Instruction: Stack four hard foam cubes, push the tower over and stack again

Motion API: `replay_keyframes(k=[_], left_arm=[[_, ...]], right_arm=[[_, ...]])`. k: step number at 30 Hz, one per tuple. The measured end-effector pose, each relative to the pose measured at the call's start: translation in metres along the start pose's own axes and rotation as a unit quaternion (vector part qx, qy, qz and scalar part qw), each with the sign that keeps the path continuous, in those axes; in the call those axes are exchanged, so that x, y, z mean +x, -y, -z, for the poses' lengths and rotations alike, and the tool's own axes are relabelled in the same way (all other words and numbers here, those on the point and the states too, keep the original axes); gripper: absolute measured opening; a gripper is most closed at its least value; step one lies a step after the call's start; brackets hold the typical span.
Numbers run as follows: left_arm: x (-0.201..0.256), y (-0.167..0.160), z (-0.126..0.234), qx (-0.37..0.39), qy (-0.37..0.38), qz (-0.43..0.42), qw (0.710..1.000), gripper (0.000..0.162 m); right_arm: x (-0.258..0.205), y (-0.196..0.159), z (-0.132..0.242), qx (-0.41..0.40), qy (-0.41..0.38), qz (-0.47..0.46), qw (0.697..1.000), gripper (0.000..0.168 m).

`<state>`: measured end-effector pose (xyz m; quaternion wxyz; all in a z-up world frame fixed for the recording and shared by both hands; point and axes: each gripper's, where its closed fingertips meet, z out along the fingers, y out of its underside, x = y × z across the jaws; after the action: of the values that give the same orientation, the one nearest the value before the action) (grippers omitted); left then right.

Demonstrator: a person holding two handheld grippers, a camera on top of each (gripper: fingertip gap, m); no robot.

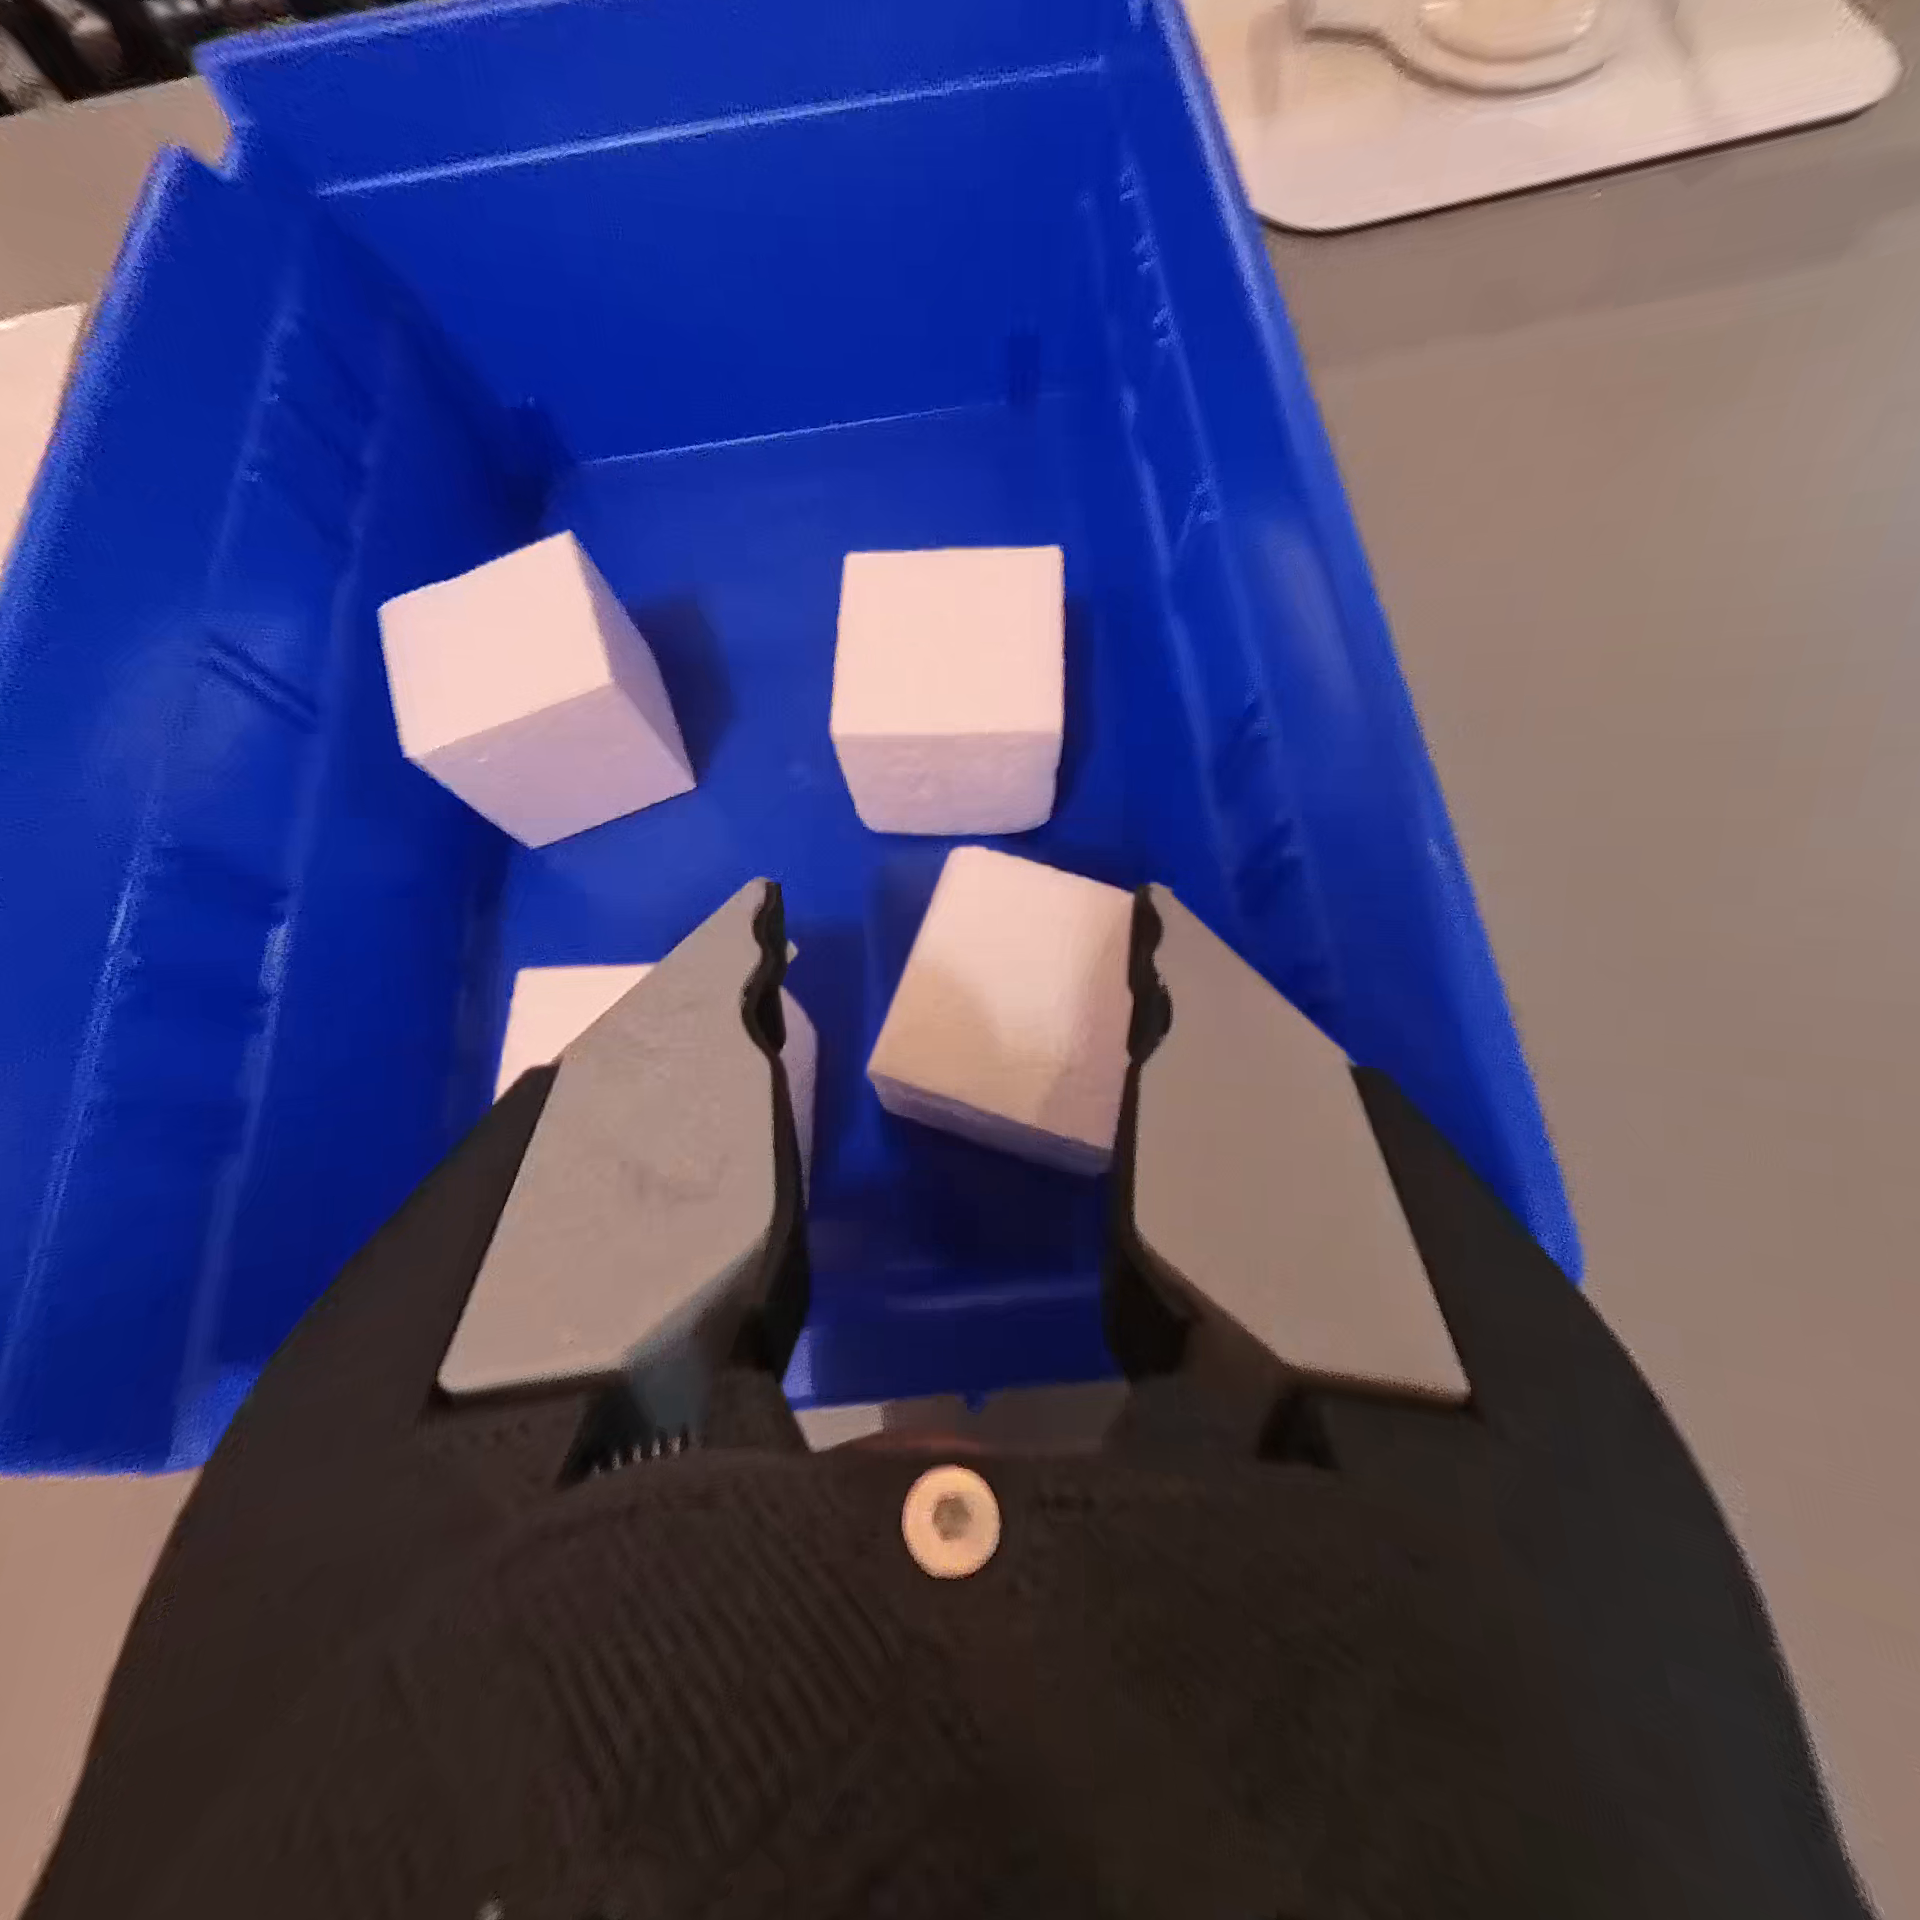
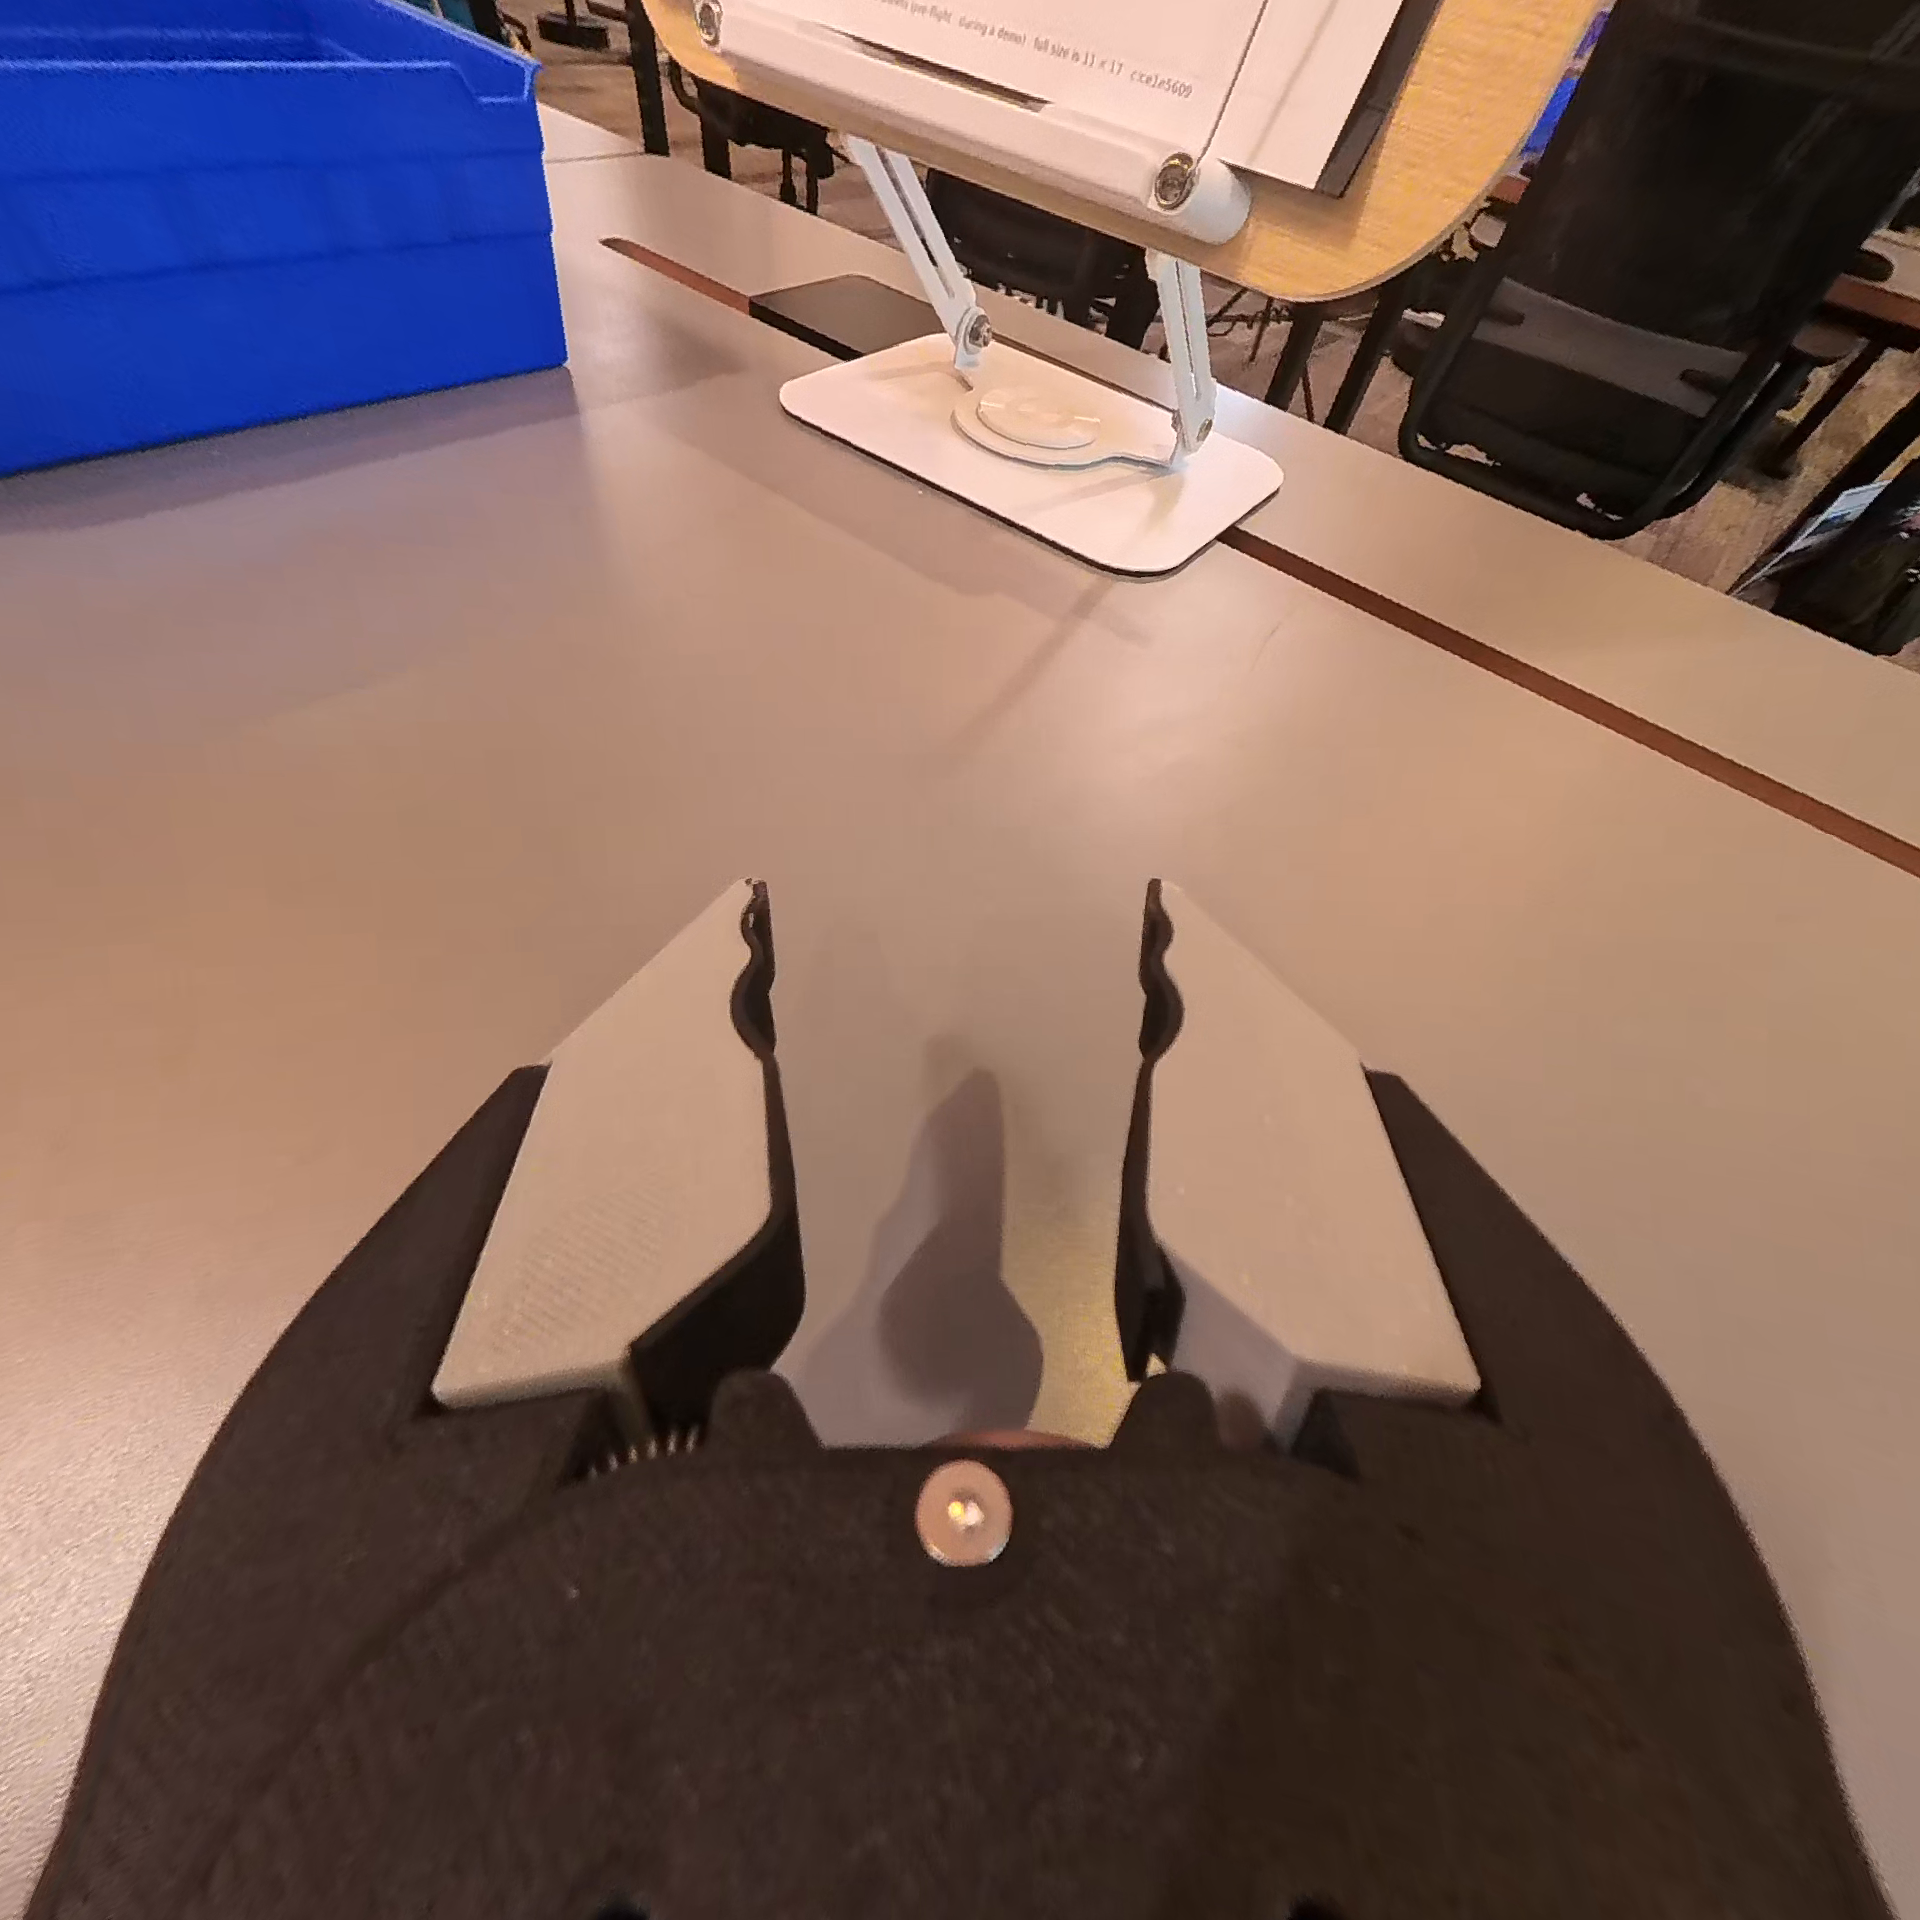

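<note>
Spread wide above the blue plastic bin (image 1: 260, 935), left gripper (image 1: 956, 904) risks nudging the tilted white foam cube (image 1: 997, 1029) sideways while closing off-centre.

Grey table (image 2: 727, 727), matte top, with a thin brown seam running diagonally from far left to near right in the right wrist view. Blue bin (image 1: 260, 727) sits directly on it at far left in that view; a white flat-based stand (image 2: 1039, 457) rests across the seam farther right, holding a wood-edged board tilted above the table. Left wrist view: the bin's white-cube-filled floor is below the camera, the stand's white base (image 1: 1558, 135) is beyond the bin's far right corner, a white item at the left edge is cut off.
</note>
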<state>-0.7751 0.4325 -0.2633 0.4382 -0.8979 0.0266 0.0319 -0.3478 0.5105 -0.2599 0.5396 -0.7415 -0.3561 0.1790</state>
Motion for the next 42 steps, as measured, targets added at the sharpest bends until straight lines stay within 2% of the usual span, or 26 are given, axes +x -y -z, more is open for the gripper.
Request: replay_keyframes(k=[5, 9, 11, 13, 15, 17, 20, 23, 24, 28, 30, 33, 35, 37, 40, 42], left_arm=[[0.009, 0.002, -0.005, -0.035, -0.036, -0.012, 0.999, 0.051], [0.012, 0.005, -0.013, -0.06, -0.062, -0.006, 0.996, 0.058], [0.005, 0.013, -0.011, -0.039, -0.039, -0.009, 0.998, 0.055], [0.008, 0.024, -0.004, 0.009, -0.047, -0.001, 0.999, 0.042], [0.009, 0.022, -0.001, 0.006, -0.058, 0.008, 0.998, 0.052], [0.01, 0.008, -0.005, -0.038, -0.067, 0.011, 0.997, 0.065], [0.008, -0.013, -0.014, -0.099, -0.061, 0.006, 0.993, 0.076], [0.013, -0.015, -0.019, -0.106, -0.076, 0.024, 0.991, 0.067], [0.013, -0.016, -0.021, -0.107, -0.073, 0.021, 0.991, 0.056], [0.007, -0.018, -0.024, -0.121, -0.046, -0.008, 0.992, 0.055], [-0.005, -0.007, -0.017, -0.104, -0.006, -0.02, 0.994, 0.055], [-0.007, 0.04, 0.015, 0.005, -0.003, 0.029, 1.0, 0.055], [0.015, 0.081, 0.05, 0.098, -0.053, 0.056, 0.992, 0.055], [0.059, 0.112, 0.081, 0.155, -0.135, 0.047, 0.977, 0.055], [0.154, 0.127, 0.102, 0.161, -0.27, -0.034, 0.949, 0.055], [0.223, 0.116, 0.098, 0.132, -0.357, -0.117, 0.917, 0.055]], right_arm=[[0.0, 0.0, 0.001, 0.0, -0.001, 0.001, 1.0, 0.069], [-0.001, 0.0, 0.001, 0.001, 0.0, 0.002, 1.0, 0.068], [-0.001, 0.001, 0.002, 0.003, 0.0, 0.003, 1.0, 0.069], [-0.001, 0.002, 0.003, 0.005, 0.001, 0.003, 1.0, 0.068], [-0.002, 0.003, 0.003, 0.006, 0.002, 0.003, 1.0, 0.068], [-0.003, 0.003, 0.003, 0.005, 0.003, 0.004, 1.0, 0.068], [-0.003, 0.003, 0.003, 0.005, 0.003, 0.006, 1.0, 0.068], [-0.002, 0.004, 0.004, 0.008, 0.001, 0.004, 1.0, 0.068], [-0.002, 0.004, 0.004, 0.008, 0.001, 0.004, 1.0, 0.068], [0.0, 0.003, 0.004, 0.007, 0.0, 0.001, 1.0, 0.068], [-0.001, 0.004, 0.004, 0.009, 0.001, 0.0, 1.0, 0.068], [-0.002, 0.005, 0.005, 0.011, 0.003, 0.003, 1.0, 0.068], [-0.003, 0.006, 0.005, 0.012, 0.004, 0.006, 1.0, 0.068], [-0.004, 0.007, 0.005, 0.012, 0.003, 0.007, 1.0, 0.068], [0.0, 0.008, 0.006, 0.015, -0.002, 0.005, 1.0, 0.068], [0.004, 0.009, 0.008, 0.018, -0.007, 0.0, 1.0, 0.067]])
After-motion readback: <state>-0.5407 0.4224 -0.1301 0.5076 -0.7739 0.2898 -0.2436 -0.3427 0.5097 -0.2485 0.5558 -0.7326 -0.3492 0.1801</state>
